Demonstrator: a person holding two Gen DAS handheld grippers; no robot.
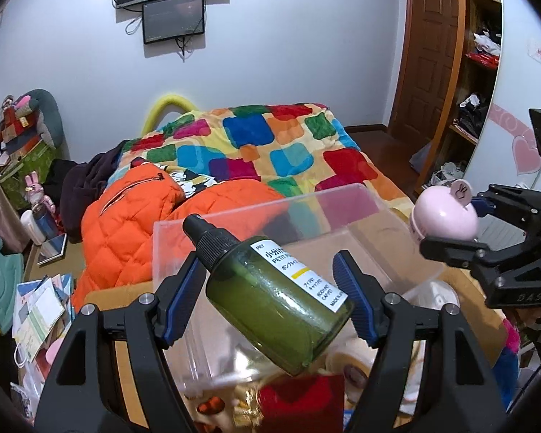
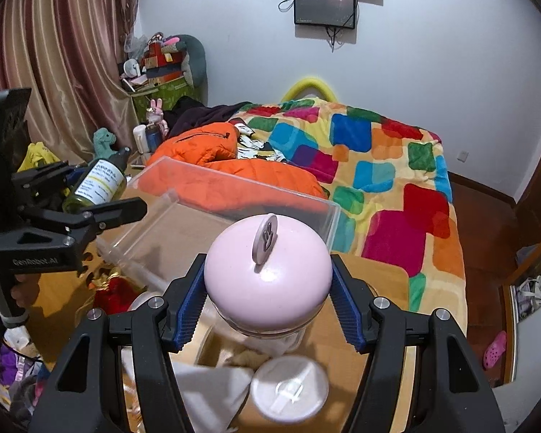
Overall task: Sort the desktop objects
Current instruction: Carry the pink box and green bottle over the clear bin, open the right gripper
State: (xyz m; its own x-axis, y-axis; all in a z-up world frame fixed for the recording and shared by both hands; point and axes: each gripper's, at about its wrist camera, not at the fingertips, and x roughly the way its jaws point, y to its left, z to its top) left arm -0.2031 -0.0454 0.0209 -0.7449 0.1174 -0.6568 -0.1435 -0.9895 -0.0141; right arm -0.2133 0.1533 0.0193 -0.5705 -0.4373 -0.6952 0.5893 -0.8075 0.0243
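The left gripper (image 1: 274, 281) clamps a green spray bottle (image 1: 270, 288) and the right gripper (image 2: 267, 288) a pink-lidded jar (image 2: 267, 281), both carried toward the far clear bin (image 2: 234, 195), likely for sorting.

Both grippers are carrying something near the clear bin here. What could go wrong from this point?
1. The green spray bottle sits slanted across the left gripper, held near its base; it might pivot or slip out.
2. The right gripper pinches the pink domed lid, not the clear jar below; the jar could drop if the lid is loose.
3. Both loads are close to the clear bin rim and may bump it.
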